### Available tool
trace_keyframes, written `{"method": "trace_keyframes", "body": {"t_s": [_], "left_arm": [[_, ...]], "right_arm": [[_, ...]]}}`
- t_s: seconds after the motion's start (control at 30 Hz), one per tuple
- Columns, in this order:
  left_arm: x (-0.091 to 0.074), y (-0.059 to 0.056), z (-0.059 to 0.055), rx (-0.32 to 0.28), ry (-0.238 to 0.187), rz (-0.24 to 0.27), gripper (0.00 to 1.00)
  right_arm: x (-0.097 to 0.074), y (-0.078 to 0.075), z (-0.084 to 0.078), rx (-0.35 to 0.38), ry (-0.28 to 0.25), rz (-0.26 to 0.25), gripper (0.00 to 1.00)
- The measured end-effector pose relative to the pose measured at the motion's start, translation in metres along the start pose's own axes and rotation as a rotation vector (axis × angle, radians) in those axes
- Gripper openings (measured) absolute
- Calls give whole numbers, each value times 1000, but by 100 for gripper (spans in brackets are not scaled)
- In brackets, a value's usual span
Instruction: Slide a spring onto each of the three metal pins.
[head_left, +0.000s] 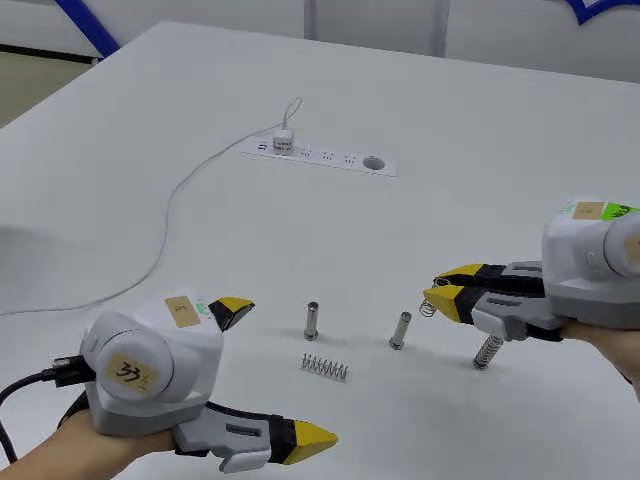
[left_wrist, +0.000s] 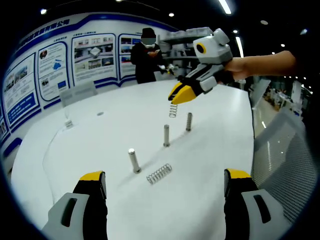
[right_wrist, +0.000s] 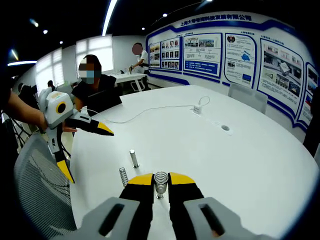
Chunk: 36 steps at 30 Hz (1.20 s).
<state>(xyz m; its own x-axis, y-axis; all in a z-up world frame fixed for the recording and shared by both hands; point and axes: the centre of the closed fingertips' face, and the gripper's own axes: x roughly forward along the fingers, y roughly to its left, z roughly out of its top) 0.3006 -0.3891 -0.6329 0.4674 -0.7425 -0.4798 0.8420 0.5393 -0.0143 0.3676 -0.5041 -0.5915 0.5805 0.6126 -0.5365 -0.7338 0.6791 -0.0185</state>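
Springs show in three places. One is clamped between the yellow tips of the right tongs (head_left: 446, 288), which are drawn close on its coils. This held spring (head_left: 428, 308) hangs just off those tips, clear of the worktop (head_left: 200, 130). In the right gripper view it stands upright between the two tips, with its open end toward the camera. Just below and ahead of the right tongs stands the middle pin (head_left: 400, 330), bare. The held spring is near the pin's top but not on it; in the left gripper view it hangs above the pin and a little to one side. Under the body of the right tongs, behind their tips, the far pin (head_left: 488, 350) already carries a spring around its shaft. The left tongs (head_left: 272, 375) are spread wide and grip nothing. The loose spring (head_left: 325, 367) lies flat on its side on the worktop just ahead of their gap, nearer the lower tip in the head view. Just beyond it stands the near pin (head_left: 311, 320), bare and upright. The three pins stand in a row that runs from ahead of the left tongs to beneath the right ones. Well beyond both tongs lies a white power strip (head_left: 320, 157) with a charger (head_left: 284, 140) plugged in, and a cable (head_left: 165, 225) trails away across the worktop — off past the left tongs' side.
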Motion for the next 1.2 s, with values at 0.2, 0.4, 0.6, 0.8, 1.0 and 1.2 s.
{"method": "trace_keyframes", "body": {"t_s": [0.2,0.4,0.6,0.8,1.0,1.2], "left_arm": [[0,-1,0,-3,0,-10,100],[0,1,-1,-5,2,-5,100],[0,2,-3,-8,7,-2,100],[0,1,-4,-9,13,-5,100],[1,2,-2,-10,8,-2,100],[3,0,-1,-11,8,-7,100]], "right_arm": [[12,1,-2,5,12,6,11],[18,-3,-7,12,31,5,11],[20,-3,-12,7,49,17,11],[23,-3,-10,21,41,18,11],[21,-1,-11,20,50,23,11],[22,0,-19,8,74,23,11]]}}
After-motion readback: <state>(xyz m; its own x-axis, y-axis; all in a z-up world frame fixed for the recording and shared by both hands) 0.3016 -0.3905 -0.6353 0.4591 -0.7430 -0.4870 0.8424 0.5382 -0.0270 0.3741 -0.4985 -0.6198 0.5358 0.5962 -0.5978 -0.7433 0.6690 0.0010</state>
